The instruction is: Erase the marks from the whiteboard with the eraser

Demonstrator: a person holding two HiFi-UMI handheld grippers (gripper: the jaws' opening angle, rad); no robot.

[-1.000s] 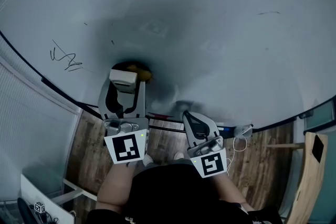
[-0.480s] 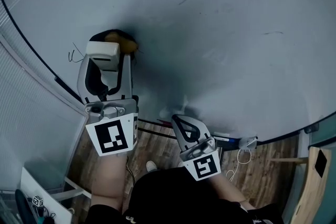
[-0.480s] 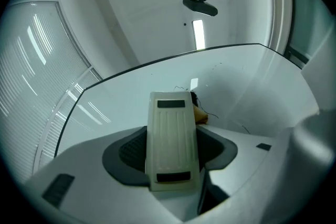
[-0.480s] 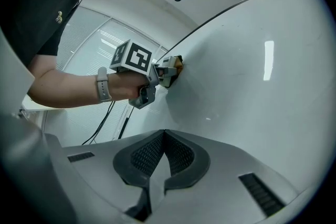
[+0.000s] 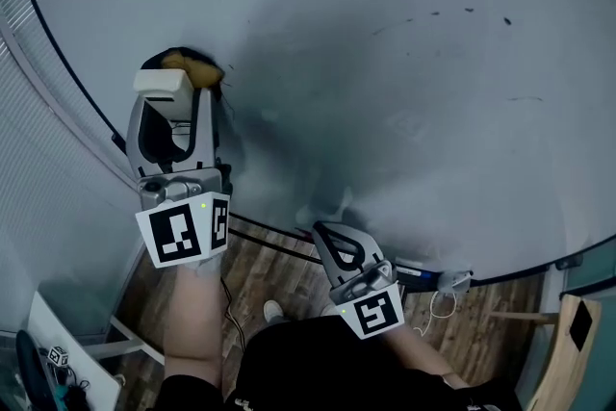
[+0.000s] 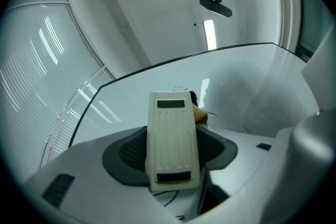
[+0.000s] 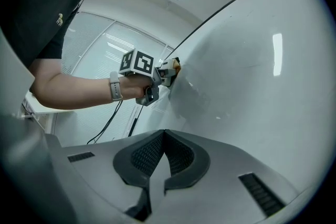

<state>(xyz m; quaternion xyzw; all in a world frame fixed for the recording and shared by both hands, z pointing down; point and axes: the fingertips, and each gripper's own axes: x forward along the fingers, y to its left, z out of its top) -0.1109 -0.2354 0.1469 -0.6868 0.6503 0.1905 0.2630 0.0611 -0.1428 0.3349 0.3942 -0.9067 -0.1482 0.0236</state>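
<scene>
My left claw (image 5: 179, 84) clamps the eraser (image 6: 172, 139), long axis along the jaws, far end touching the whiteboard (image 5: 404, 63) near its left edge. The right gripper view shows my right claw (image 7: 164, 153) closed, empty

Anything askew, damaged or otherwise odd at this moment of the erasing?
Nothing looks damaged or spilled. The left gripper holds the eraser against the whiteboard near its left edge; the right gripper is shut and empty. A few small marks are unerased at upper right.
</scene>
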